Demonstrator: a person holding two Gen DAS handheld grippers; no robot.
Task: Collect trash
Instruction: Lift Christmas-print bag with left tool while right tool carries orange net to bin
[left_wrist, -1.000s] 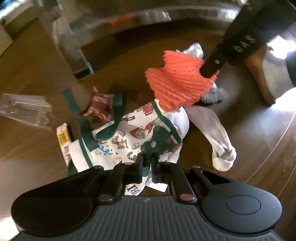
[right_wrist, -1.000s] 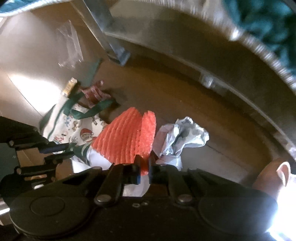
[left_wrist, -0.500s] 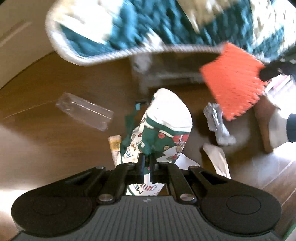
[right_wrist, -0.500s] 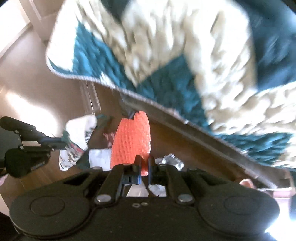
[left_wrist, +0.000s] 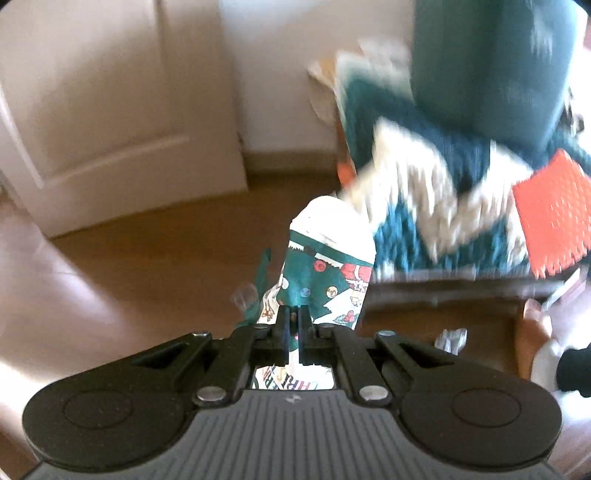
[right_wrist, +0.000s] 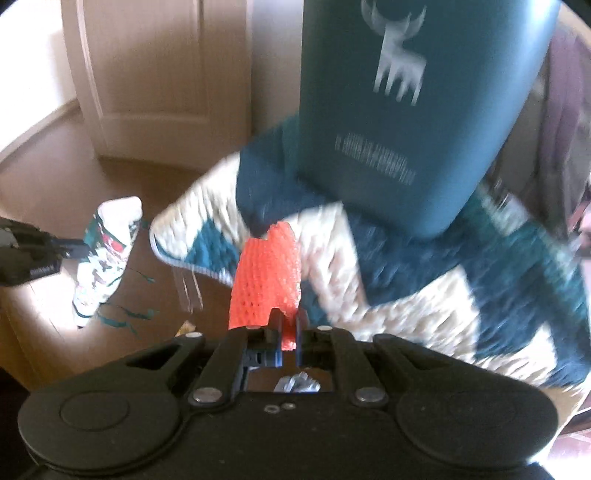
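Note:
My left gripper (left_wrist: 292, 325) is shut on a Christmas-print paper bag (left_wrist: 325, 266), white and green with green ribbon handles, which hangs lifted off the wooden floor. The same bag (right_wrist: 105, 254) shows at the left of the right wrist view, held by the left gripper (right_wrist: 70, 245). My right gripper (right_wrist: 289, 328) is shut on an orange foam net sleeve (right_wrist: 266, 280), raised in front of a blanket. That orange net (left_wrist: 550, 218) appears at the right edge of the left wrist view. A crumpled silver wrapper (right_wrist: 295, 384) lies on the floor below the right gripper.
A teal and cream knitted blanket (right_wrist: 406, 266) covers a seat, with a teal cushion (right_wrist: 406, 92) bearing a white deer print on it. A white door (left_wrist: 110, 110) and baseboard stand behind. A clear plastic piece (right_wrist: 188, 288) lies on the floor. A foot in a slipper (left_wrist: 535, 339) is at the right.
Both grippers have risen from the floor, carrying the bag and the orange net up; the views now face the door and blanketed seat instead of the littered floor.

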